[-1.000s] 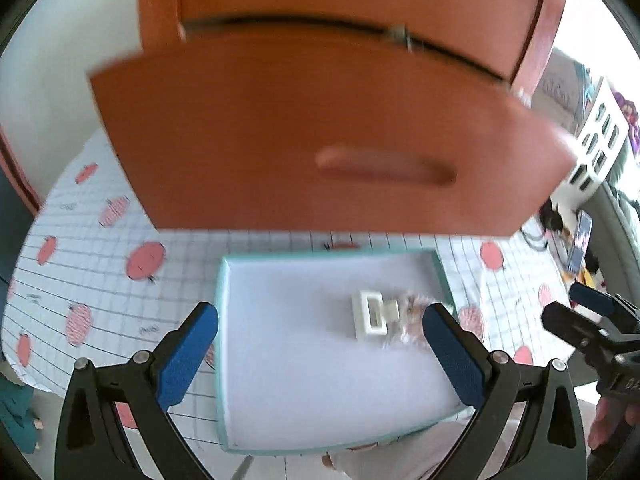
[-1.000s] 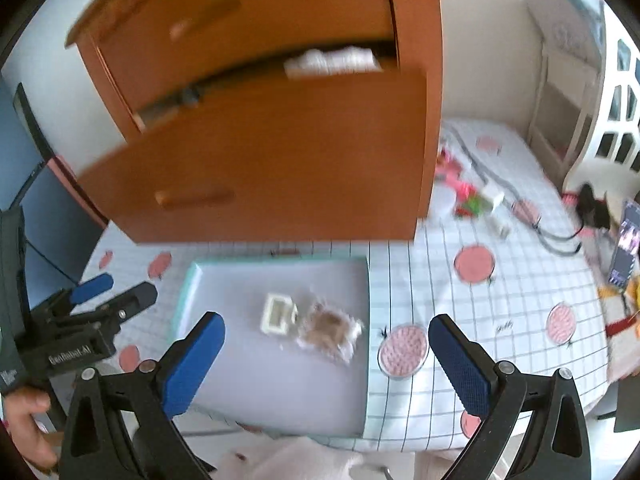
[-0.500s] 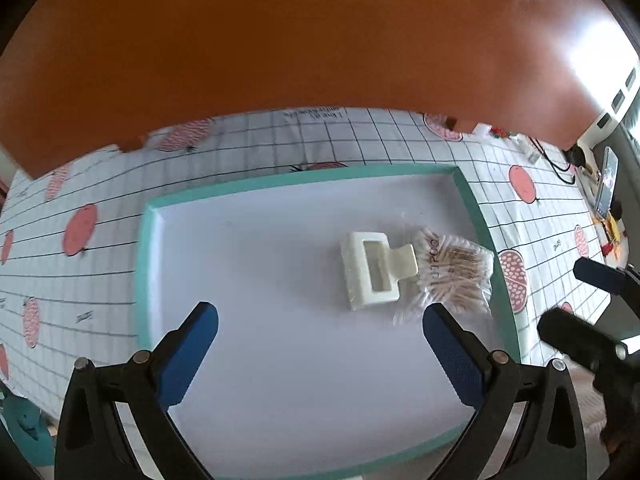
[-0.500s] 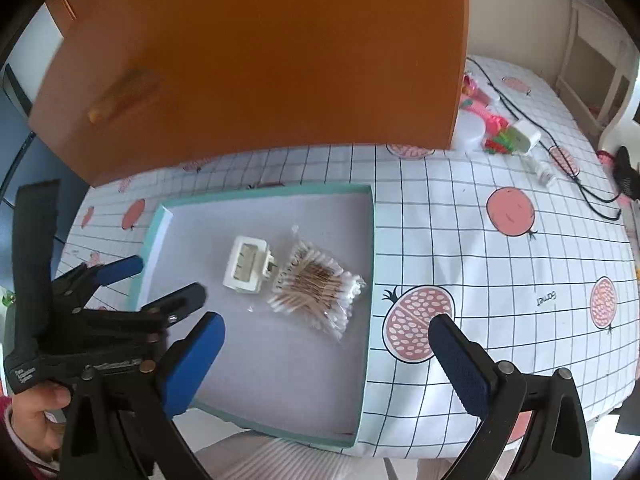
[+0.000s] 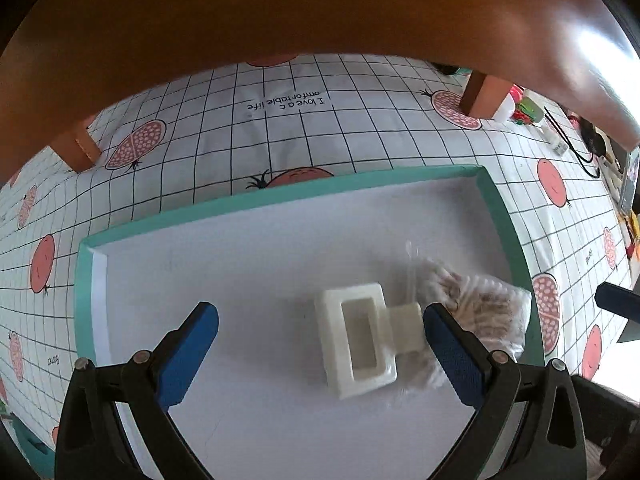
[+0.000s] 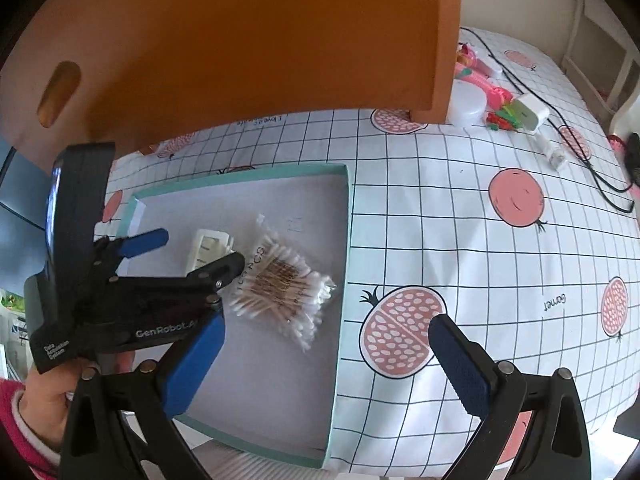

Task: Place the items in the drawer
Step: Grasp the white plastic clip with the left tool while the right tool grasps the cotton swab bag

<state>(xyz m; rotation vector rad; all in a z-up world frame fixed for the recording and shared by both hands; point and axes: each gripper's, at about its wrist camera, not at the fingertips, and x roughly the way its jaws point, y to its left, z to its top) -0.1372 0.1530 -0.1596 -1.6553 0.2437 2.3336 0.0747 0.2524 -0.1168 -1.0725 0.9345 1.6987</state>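
We note the left claw (image 5: 320, 344), jaws wide and empty, has dropped from the drawer (image 6: 248, 40) to straddle the cream clip (image 5: 356, 344) in the tray (image 5: 496, 200), pickup pending.

My left wrist view looks steeply down, close over the shallow teal-rimmed white tray (image 5: 496, 204). My right wrist view sits farther back, right of that tray (image 6: 346, 216), facing left-forward; both share its interior.

A lived-in room of a home — a table under a pomegranate-print grid tablecloth (image 6: 460, 240), an orange wooden drawer unit (image 6: 240, 40) standing on it, and at the far right household clutter: a white charger (image 6: 530, 114) with its cable, pink plastic toys (image 6: 488, 88).
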